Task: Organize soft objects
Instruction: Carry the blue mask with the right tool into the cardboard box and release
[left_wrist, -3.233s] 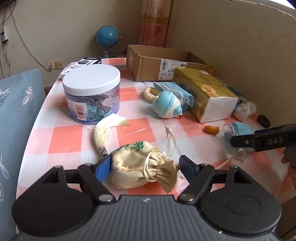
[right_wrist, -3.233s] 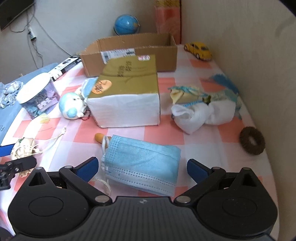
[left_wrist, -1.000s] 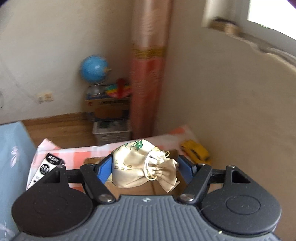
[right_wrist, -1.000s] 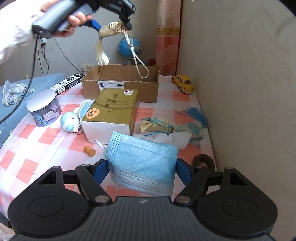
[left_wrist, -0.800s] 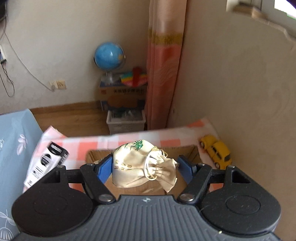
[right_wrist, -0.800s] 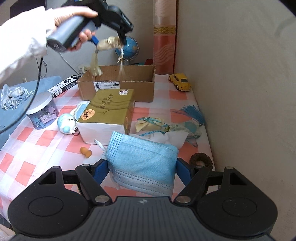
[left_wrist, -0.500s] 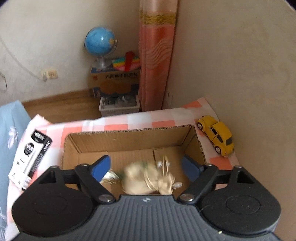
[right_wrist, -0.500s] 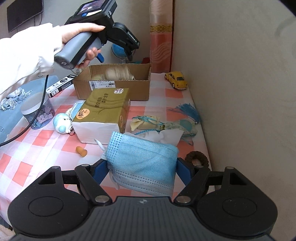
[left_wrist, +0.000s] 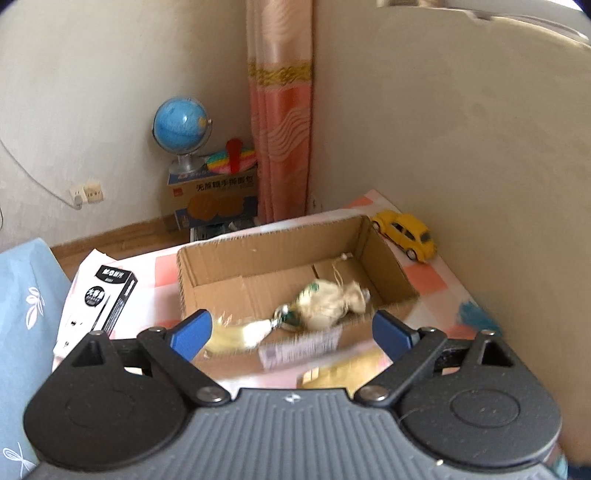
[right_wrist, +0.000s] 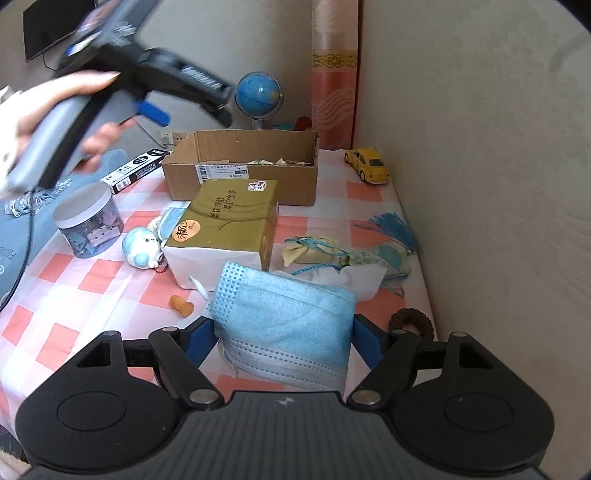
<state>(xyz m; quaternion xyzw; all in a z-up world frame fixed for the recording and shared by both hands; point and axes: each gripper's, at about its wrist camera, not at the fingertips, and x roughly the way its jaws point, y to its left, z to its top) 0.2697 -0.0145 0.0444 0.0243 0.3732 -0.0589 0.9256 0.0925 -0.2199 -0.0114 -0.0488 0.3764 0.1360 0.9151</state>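
We find the left tongs (left_wrist: 290, 330) empty, the blue pads spread wide with nothing pressed between them; the jaws have just been opening. Beyond and slightly below them, the cream pouch (left_wrist: 327, 304) lies on the floor of the cardboard box (left_wrist: 229, 275), toward its right half, with its pale tassel (left_wrist: 240, 332) trailing toward the near wall. The pouch touches neither pad.

The right tongs (right_wrist: 282, 338) are closed on the blue face mask (right_wrist: 284, 319), both pads bearing on its folded edges, and the mask is carried just above the checked tablecloth (right_wrist: 55, 295). Ahead of these tongs sit the tissue pack (right_wrist: 225, 225) and, behind it, the same box (right_wrist: 240, 168). To the right of the tissue pack lie a white cloth (right_wrist: 354, 277) and a blue-tasselled sachet (right_wrist: 369, 254). The person's hand (right_wrist: 55, 110) holds the left tool high at the upper left, blurred.

In our judgement, the pouch's delivery is complete and the mask is the step in hand. The next move calls for carrying the mask forward over the tissue pack, clearing the box's near wall, and releasing it inside. The left tongs would need to clear the box opening first.
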